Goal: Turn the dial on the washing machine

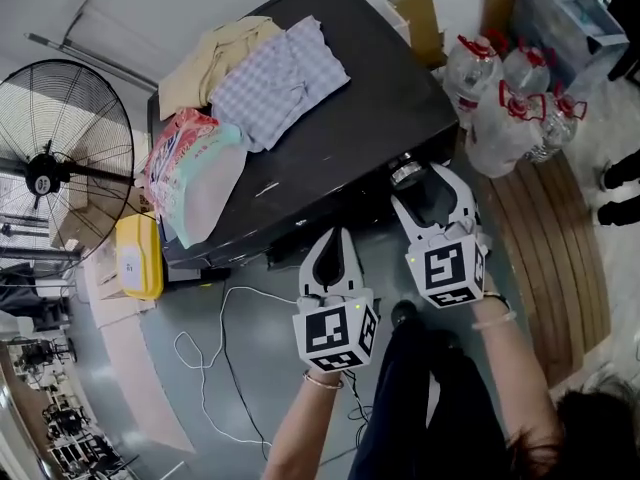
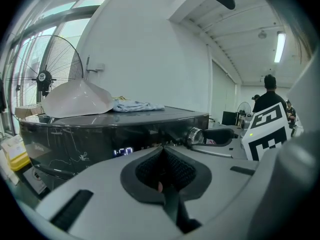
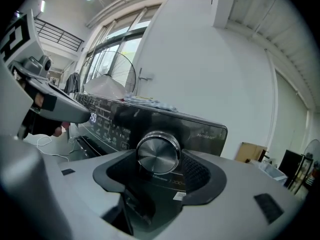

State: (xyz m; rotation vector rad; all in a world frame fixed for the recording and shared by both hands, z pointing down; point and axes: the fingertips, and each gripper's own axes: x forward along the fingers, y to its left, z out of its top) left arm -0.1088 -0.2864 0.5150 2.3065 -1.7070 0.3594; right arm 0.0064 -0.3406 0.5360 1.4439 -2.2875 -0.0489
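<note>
From the head view, the dial (image 1: 405,173) sits on the front panel of the dark washing machine (image 1: 330,118), towards the panel's right end. The right tool (image 1: 428,183) is up against the dial with one jaw either side of it. The left tool (image 1: 335,248) hangs left of the dial and clear of the panel. Folded clothes (image 1: 270,73) and a plastic bag (image 1: 190,173) lie on the machine's top, well behind and left of the dial. A fan (image 1: 55,168) stands farther left again, off the machine.

In the left gripper view, the left tool (image 2: 162,154) is clenched on nothing, its jaws pressed together. The dial (image 2: 195,135) shows to the right of it, with the right tool (image 2: 222,135) just beyond. A lit display (image 2: 122,152) glows on the panel left of the dial.

In the right gripper view, the right tool (image 3: 159,159) is released, jaws spread. The dial (image 3: 158,153) stands squarely between the pads (image 3: 197,171), with a sliver of room on each side as far as I can tell, so it is bracketed but not yet gripped.

The step in hand looks like the approach to the dial, all but complete. The next move calls for clenching the jaws on the knurled rim without sliding off its face, then rolling the wrist about the dial's own axis. A skewed pull would probably make the pads slip.
</note>
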